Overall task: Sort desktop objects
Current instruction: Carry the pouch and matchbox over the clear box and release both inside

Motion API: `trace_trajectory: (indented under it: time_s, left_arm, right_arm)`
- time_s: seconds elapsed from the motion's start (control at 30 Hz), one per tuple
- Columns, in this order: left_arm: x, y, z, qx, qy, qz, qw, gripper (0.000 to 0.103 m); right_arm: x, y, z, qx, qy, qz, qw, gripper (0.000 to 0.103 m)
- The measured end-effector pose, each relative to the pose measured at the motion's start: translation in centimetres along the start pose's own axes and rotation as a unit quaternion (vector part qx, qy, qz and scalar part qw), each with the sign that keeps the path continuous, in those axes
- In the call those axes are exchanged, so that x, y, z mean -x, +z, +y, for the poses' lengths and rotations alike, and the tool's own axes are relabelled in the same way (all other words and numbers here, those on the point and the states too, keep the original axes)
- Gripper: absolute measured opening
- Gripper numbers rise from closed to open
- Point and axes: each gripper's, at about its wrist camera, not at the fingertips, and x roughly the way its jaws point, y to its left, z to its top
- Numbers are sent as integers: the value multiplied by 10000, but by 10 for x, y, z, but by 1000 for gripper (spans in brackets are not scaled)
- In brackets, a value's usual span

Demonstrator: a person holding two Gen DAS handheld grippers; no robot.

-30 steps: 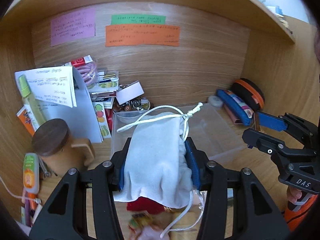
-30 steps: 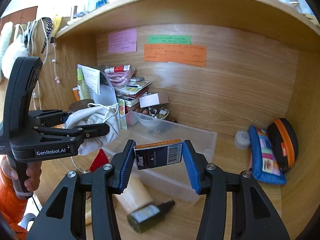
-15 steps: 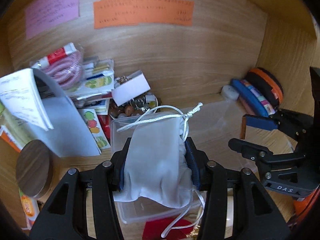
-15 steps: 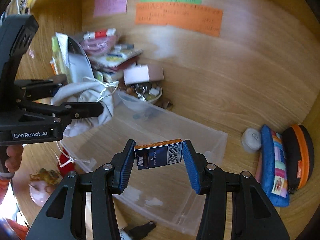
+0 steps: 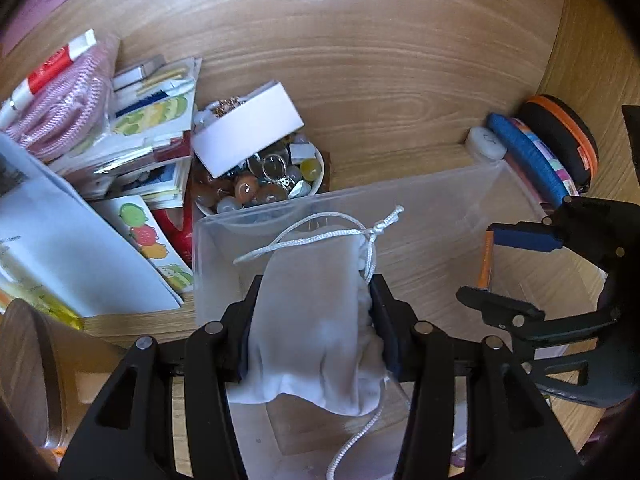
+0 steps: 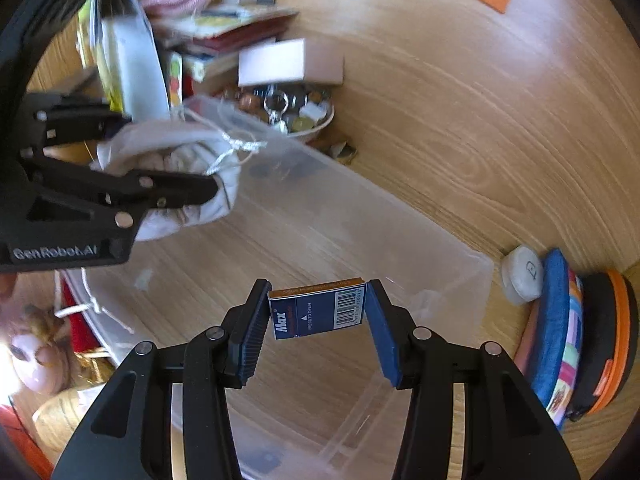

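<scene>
- Left claw is clamped across the middle of a white drawstring pouch, jaws pressed into the cloth on both sides, hovering over the left end of the clear plastic bin.
- Right claw is pinching a small blue staple box by its two short ends, held level above the bin's right half; from the left wrist view the same box shows edge-on over the bin.
- The bin floor looks bare through the plastic, so by my read nothing has been dropped in yet: both items are in the air, neither released.
- Plenty remains on the table: the bowl of beads and trinkets just behind the bin with a white card box resting on it, and the stack of booklets and packets to the left.
- At the right end, the round white eraser-like piece and the blue pouch sit beside the orange-rimmed case, untouched.
- Judgement: early going, two placements imminent, most sorting ahead.
</scene>
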Motion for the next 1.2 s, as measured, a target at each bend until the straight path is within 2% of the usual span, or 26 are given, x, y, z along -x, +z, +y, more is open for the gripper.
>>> trace_trajectory:
  time_s: [0.27, 0.5, 0.77, 0.87, 0.93, 1.0, 1.03, 1.07, 1.2]
  left_arm:
    - [-12, 2, 2, -186, -27, 174, 9997, 49]
    - [-5, 11, 3, -244, -87, 44, 9997, 49]
    - [4, 12, 3, -297, -7, -35, 9996, 50]
    - [12, 10, 4, -304, 49, -106, 9995, 54]
    - [21, 9, 5, -303, 92, -187, 9993, 60]
    - [31, 8, 6, -296, 128, -286, 9991, 63]
    - [36, 8, 6, -290, 141, -338, 9989, 65]
    - [40, 7, 6, -288, 148, -384, 9987, 66]
    - [60, 5, 6, -260, 212, -592, 9977, 71]
  right_arm:
    - [-12, 0, 2, 60, -112, 275, 9995, 44]
    - [-33, -3, -9, -509, 238, 664, 9962, 44]
    - [-32, -5, -7, -580, -21, 738, 9956, 45]
    - [-30, -5, -4, -654, -214, 753, 9948, 45]
    - [-28, -6, -3, -647, -299, 777, 9944, 45]
    - [-24, -6, -1, -620, -585, 795, 9932, 53]
    - [-22, -6, 0, -596, -705, 757, 9928, 63]
    - [-18, -7, 0, -556, -791, 665, 9931, 67]
    - [-2, -10, -2, -632, -825, 426, 9937, 67]
